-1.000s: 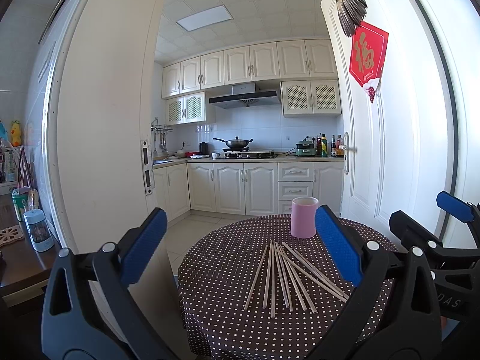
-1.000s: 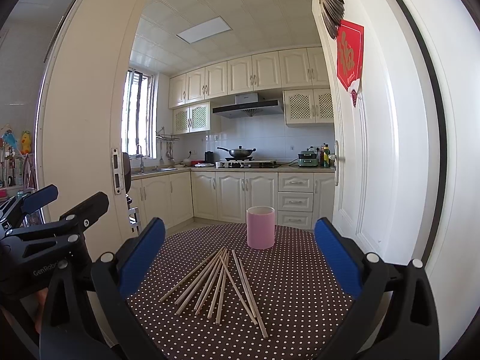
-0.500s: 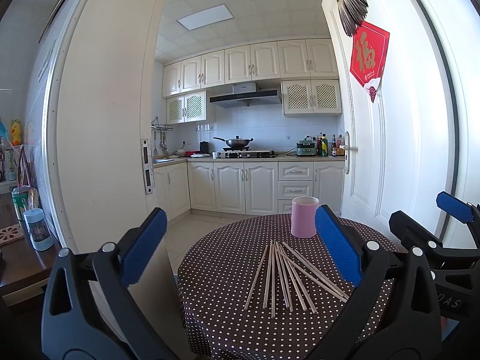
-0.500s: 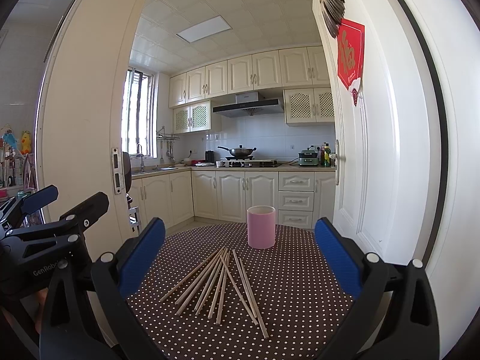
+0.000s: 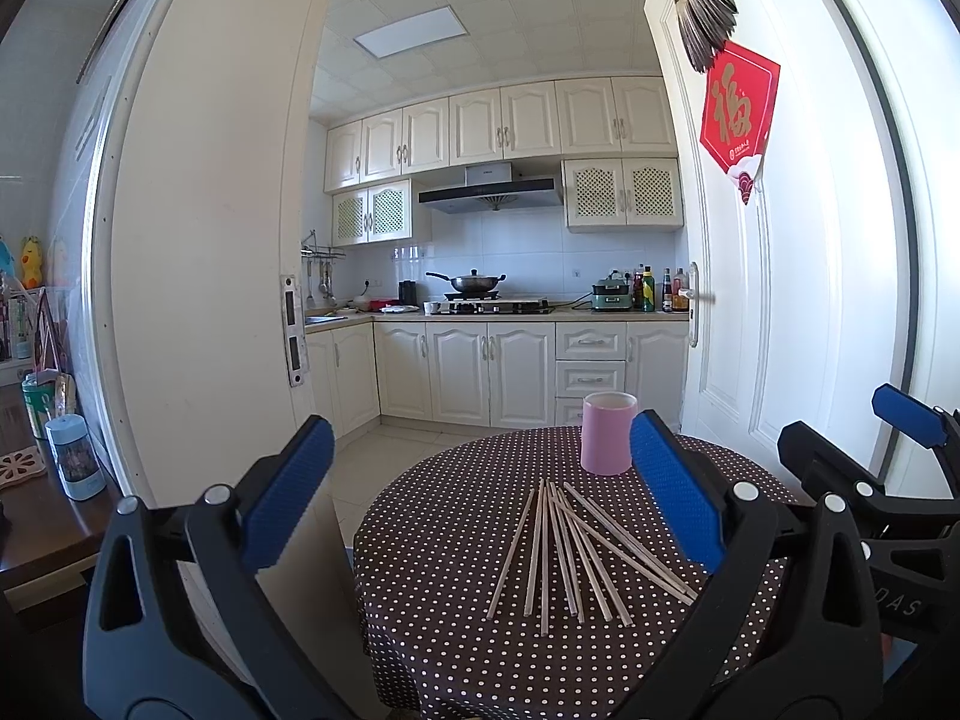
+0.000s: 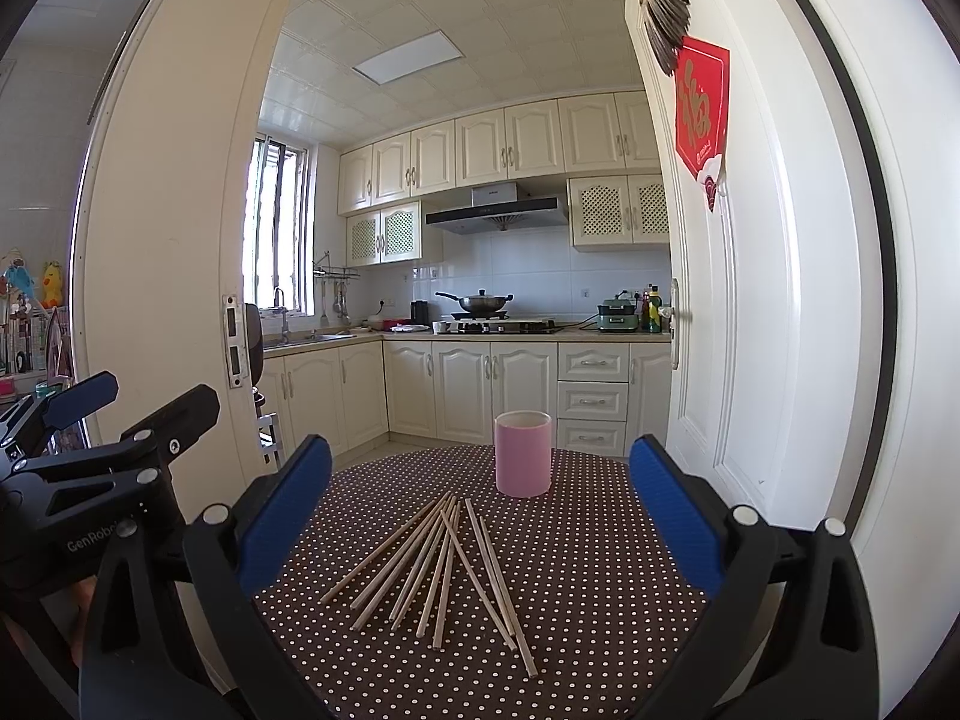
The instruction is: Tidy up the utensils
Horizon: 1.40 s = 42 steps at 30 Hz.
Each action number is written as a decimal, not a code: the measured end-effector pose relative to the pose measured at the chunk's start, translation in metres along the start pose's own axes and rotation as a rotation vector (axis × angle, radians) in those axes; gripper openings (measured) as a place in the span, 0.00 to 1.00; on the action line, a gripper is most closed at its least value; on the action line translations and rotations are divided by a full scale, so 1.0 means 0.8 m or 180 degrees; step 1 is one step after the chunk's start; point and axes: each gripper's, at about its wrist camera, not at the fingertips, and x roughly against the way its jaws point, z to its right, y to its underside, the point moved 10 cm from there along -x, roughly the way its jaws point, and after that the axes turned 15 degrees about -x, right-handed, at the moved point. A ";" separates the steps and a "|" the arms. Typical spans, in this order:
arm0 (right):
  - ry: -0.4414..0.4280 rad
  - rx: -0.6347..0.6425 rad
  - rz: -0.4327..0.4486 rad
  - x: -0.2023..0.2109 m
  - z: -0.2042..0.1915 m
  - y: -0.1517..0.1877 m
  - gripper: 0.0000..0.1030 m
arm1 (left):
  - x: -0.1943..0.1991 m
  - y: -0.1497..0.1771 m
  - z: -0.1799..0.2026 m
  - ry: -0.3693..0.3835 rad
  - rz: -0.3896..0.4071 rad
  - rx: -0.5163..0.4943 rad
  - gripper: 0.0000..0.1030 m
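Blocking chopsticks' right ends: left gripper's blue finger.

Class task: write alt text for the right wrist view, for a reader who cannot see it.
Wooden chopsticks lie fanned out on a round polka-dot table, an upright pink cup just behind them. Open right tongs frame the table; a kitchen shows through the doorway beyond.

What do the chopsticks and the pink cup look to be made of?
Chopsticks: probably bamboo or light wood, pale tan and matte, with no shine. Pink cup: likely ceramic or plastic, smooth and opaque with a pale inner rim; which one is unclear.
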 end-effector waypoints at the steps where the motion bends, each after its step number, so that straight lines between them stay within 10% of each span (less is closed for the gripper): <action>1: 0.0001 -0.0003 -0.0004 0.000 0.000 0.000 0.93 | -0.001 -0.002 0.000 0.0000 -0.0003 0.0004 0.94; 42: 0.0008 -0.0035 -0.0053 0.001 -0.004 0.009 0.93 | -0.005 -0.006 0.009 -0.0005 -0.0058 0.0007 0.94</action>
